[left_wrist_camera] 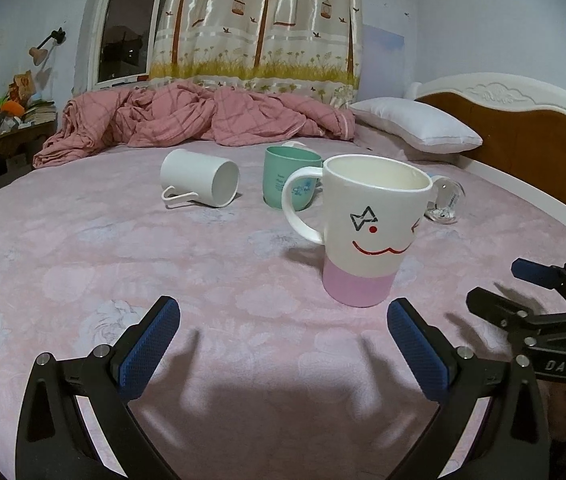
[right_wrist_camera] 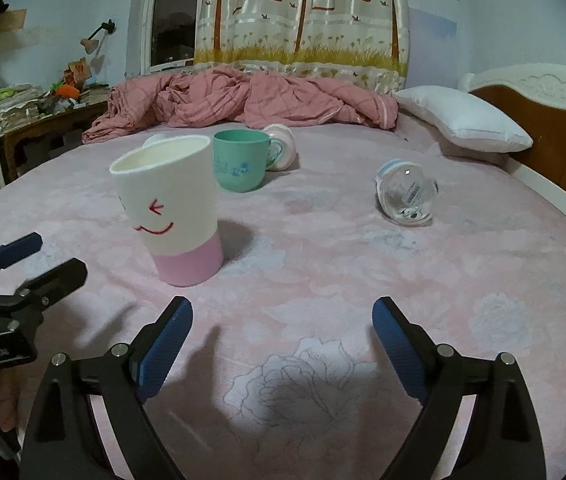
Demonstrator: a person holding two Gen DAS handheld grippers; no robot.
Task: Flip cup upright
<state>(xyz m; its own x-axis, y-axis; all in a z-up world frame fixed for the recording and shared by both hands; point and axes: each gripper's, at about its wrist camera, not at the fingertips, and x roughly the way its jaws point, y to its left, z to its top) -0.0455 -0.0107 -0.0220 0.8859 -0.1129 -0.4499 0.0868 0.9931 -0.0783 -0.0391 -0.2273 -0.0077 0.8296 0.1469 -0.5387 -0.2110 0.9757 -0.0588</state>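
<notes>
Smiley mug (left_wrist_camera: 367, 232) w/ the pink base stands upright on the bed (left_wrist_camera: 123, 248), just ahead of my left gripper (left_wrist_camera: 283, 344), so I'd call that flip done. Green cup (left_wrist_camera: 289, 178) behind it is upright too. Still left, I reckon: white mug (left_wrist_camera: 199, 178) lying on its side further back-left, and the clear glass cup (right_wrist_camera: 407, 192) tipped over off to the right. Left gripper's jaws spread wide, holding nothing. Right gripper (right_wrist_camera: 283, 344) same: spread wide, touching nothing.

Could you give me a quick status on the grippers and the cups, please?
Left gripper and right gripper open, empty. Smiley mug and green cup upright; white mug and clear glass cup on sides. Nothing blocking.
</notes>
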